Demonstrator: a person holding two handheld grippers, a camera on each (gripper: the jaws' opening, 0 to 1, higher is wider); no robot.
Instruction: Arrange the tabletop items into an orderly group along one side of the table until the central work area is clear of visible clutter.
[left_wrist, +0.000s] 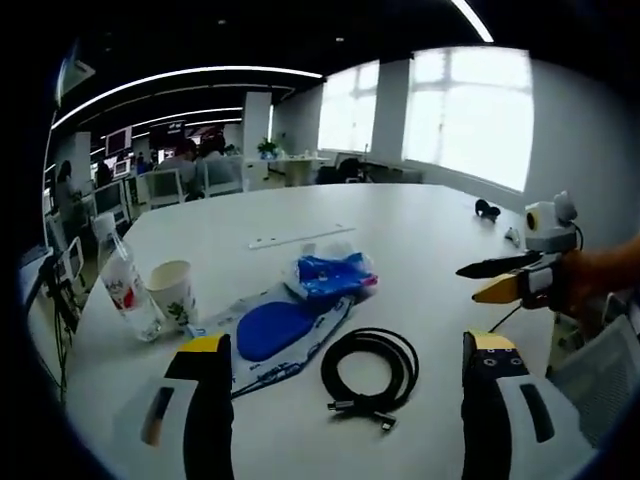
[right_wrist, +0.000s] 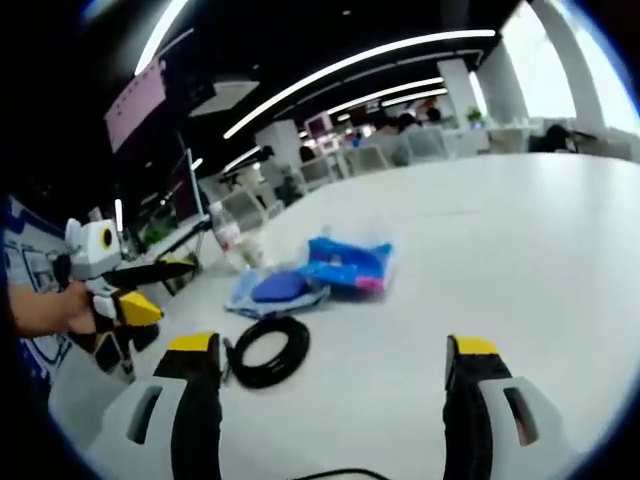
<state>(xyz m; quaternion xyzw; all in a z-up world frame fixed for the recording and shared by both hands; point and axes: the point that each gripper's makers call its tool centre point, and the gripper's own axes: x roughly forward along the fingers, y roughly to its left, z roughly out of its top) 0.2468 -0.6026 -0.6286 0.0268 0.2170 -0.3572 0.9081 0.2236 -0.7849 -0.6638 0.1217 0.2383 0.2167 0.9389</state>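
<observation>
Currently both grippers wide, empty | left gripper (left_wrist: 340, 385) over coiled cable (left_wrist: 369, 371) | risk: loops snag, drag into paper cup (left_wrist: 172, 291), bottle (left_wrist: 128, 290); right gripper (right_wrist: 330, 385) clear.

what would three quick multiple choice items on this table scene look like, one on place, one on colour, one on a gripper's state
1. Where does the coiled black cable lie?
A. on the bare tabletop, in front of the blue packets
B. inside the paper cup
C. under the bottle

2. What colour are the tips of the left gripper?
A. red
B. yellow
C. green

3. How does the right gripper stand?
A. shut on the cable
B. shut on the cup
C. open, holding nothing

Answers: 1 A, the cable rests on the white table beside the blue packets. 2 B, both tips show yellow caps. 3 C, its jaws stand wide apart over bare table.
</observation>
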